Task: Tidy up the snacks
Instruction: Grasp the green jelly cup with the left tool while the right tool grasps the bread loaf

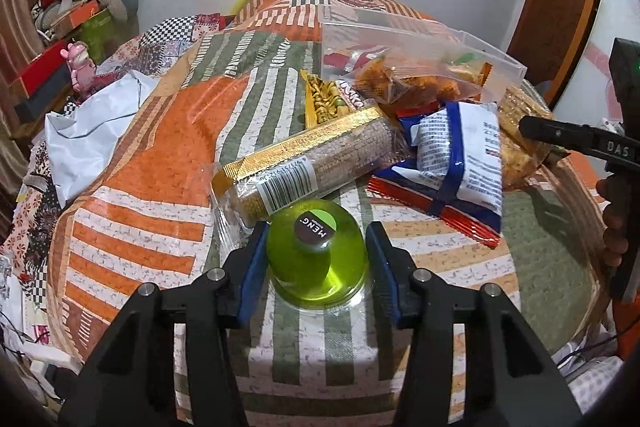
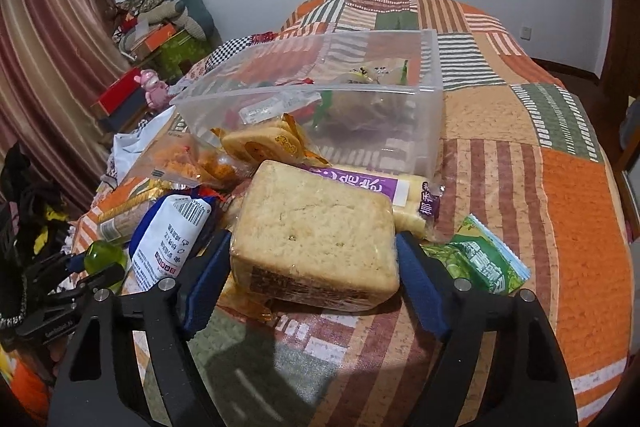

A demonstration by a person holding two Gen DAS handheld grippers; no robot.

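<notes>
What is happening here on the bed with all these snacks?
A person is sorting snacks on a quilted bed with a gripper in each hand. The left gripper straddles a green jelly cup, and the right gripper straddles a wrapped bread block. Neither is lifted yet. A clear plastic bin behind already holds some packets.
</notes>
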